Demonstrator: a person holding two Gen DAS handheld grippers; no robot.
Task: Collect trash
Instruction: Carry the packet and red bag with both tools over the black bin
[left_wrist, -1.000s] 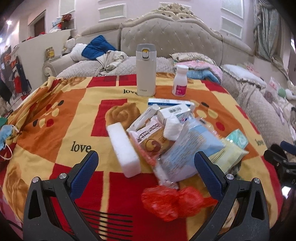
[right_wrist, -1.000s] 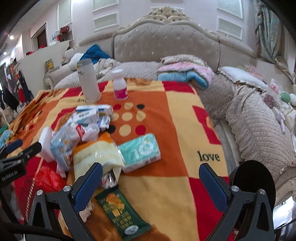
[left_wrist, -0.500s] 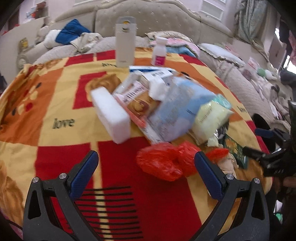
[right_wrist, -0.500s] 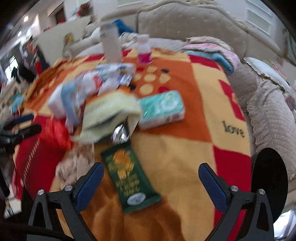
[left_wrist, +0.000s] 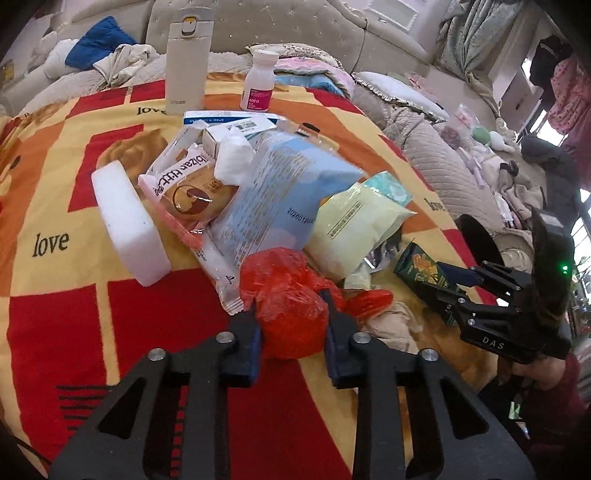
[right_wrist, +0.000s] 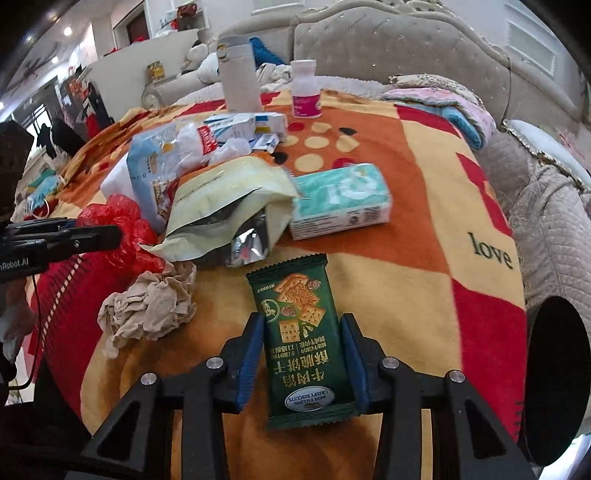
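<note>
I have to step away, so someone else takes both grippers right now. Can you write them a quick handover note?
Left gripper: jaws just closed on the red plastic bag, which sits on the blanket.
Right gripper: jaws just closed around the green biscuit packet, which lies flat.
Done: both pieces gripped, neither lifted yet.
Left: carry these off, then the crumpled paper, yellow pouch, tissue pack and the wrapper pile. No bin is in view.
</note>
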